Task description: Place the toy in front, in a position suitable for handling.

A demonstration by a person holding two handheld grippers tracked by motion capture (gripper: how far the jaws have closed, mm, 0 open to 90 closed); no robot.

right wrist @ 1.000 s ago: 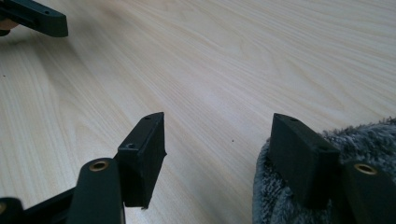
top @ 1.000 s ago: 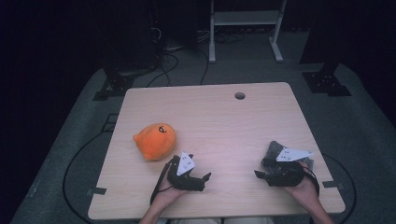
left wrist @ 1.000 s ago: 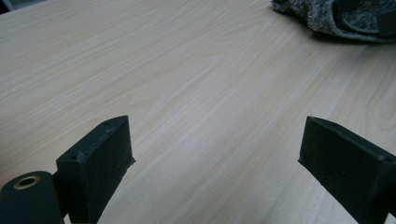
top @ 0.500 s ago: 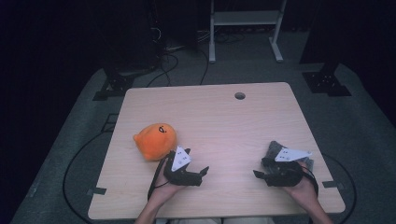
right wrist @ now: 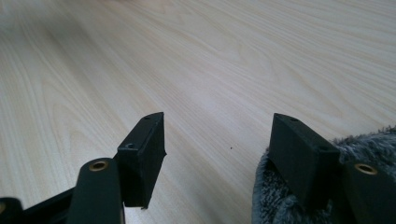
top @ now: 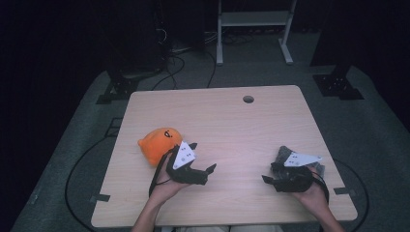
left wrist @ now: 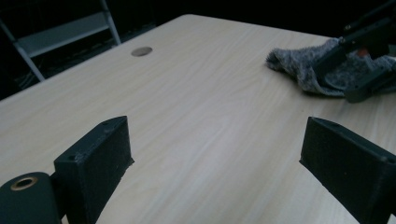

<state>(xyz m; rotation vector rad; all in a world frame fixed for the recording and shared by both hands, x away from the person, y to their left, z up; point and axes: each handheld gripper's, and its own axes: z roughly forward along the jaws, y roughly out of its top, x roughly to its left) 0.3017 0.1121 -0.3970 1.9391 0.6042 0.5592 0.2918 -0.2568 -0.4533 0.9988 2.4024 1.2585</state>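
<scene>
Since the earlier frames, your left gripper has slid up and a little left along the table, closing on the orange plush; your right gripper has barely shifted. From above, the left gripper now sits just beside the plush, at its right edge, though whether the two touch is not clear at this angle. Its jaws stand wide apart with bare wood between them, as you can see in the left gripper view, where they point across the tabletop rather than at the plush. That same view catches the grey cloth far off, with your other gripper lying over it.

Your right gripper is spread open too. One jaw rests against the fuzzy edge of the cloth, the other hangs over plain wood, and nothing is pinched between them. From above, the cloth lies near the table's right front, under and just behind that gripper. Plush and cloth are well apart, one at each side of you.
</scene>
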